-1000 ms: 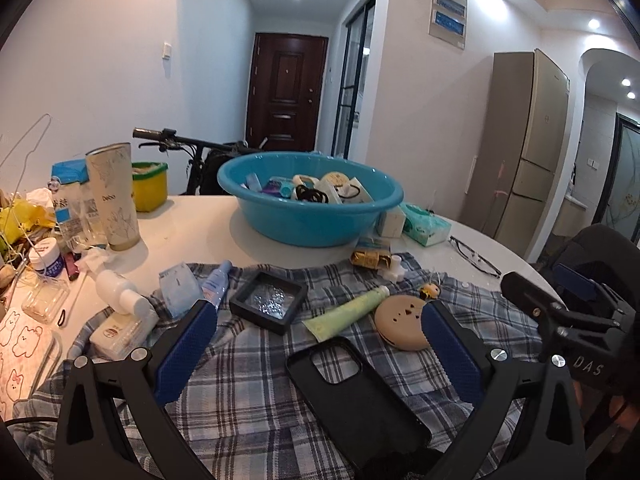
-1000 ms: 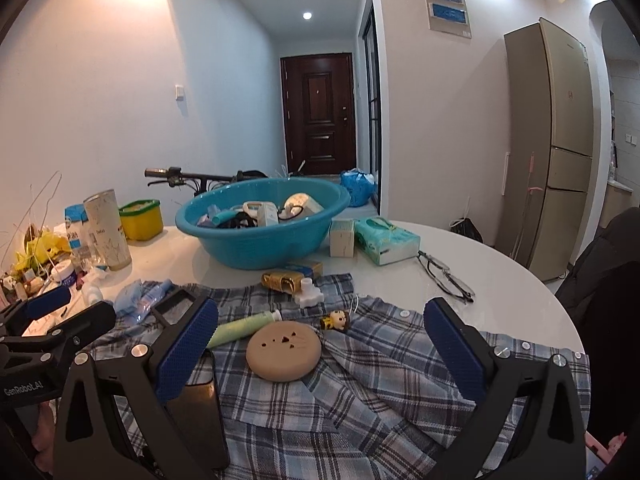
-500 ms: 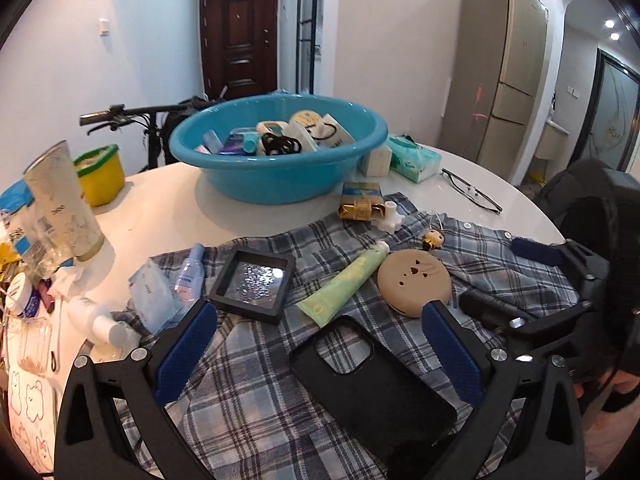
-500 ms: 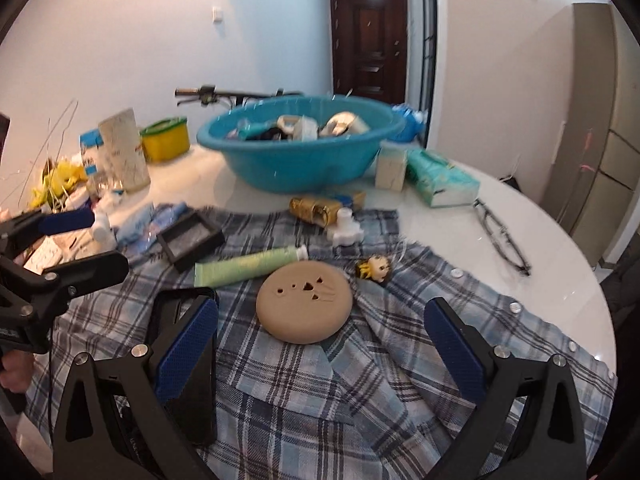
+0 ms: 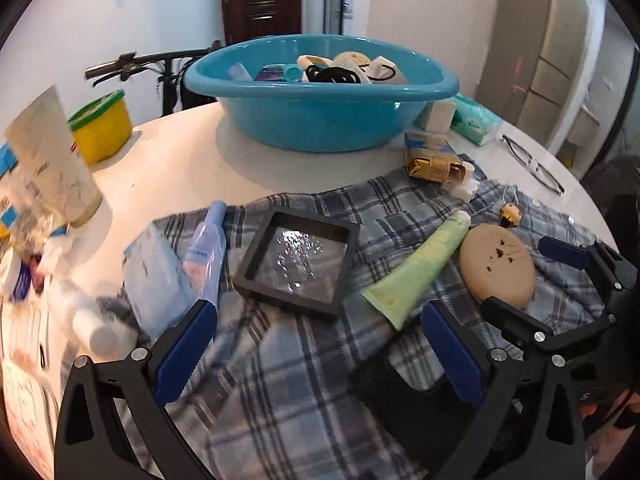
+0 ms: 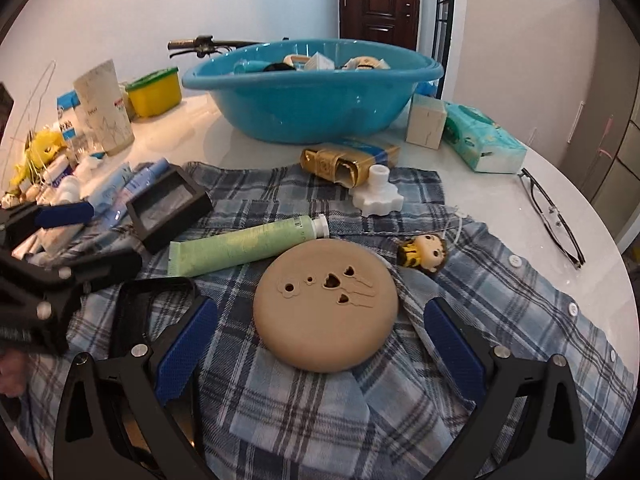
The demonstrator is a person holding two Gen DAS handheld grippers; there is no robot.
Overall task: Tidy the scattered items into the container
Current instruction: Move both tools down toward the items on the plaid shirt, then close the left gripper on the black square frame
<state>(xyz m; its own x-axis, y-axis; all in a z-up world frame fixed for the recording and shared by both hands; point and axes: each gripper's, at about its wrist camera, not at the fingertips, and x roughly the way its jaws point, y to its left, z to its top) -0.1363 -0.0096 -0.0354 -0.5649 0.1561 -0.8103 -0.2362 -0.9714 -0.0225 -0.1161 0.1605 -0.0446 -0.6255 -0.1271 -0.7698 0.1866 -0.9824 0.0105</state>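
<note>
The round white worktop [image 6: 500, 184] carries everything, and a blue plaid shirt [image 6: 460, 320] lies spread over its near half. Behind the shirt stands the blue basin [image 6: 312, 96], the container, already holding a heap of small things that are hard to tell apart. On the shirt, well short of the basin, lie the scattered items: a black phone case [image 5: 420, 412] nearest the left gripper [image 5: 320, 348], a black square frame box [image 5: 298, 262] ahead of it, and a green tube [image 6: 244, 246] lying slantwise, its cap end just beside a round tan compact [image 6: 326, 304]. That compact sits straight ahead of the right gripper [image 6: 320, 344], between the lines of its two blue pads. Both grippers hover with their jaws wide apart, holding nothing. At the shirt's far edge a gold packet [image 6: 332, 166] lies on its side, touching a white knob-shaped cap [image 6: 376, 196]. A small doll head [image 6: 424, 252] rests just right of the compact. A blue bottle [image 5: 206, 252] lies at the shirt's left edge, and a pair of glasses [image 6: 552, 216] lies on the bare worktop to the right.
</note>
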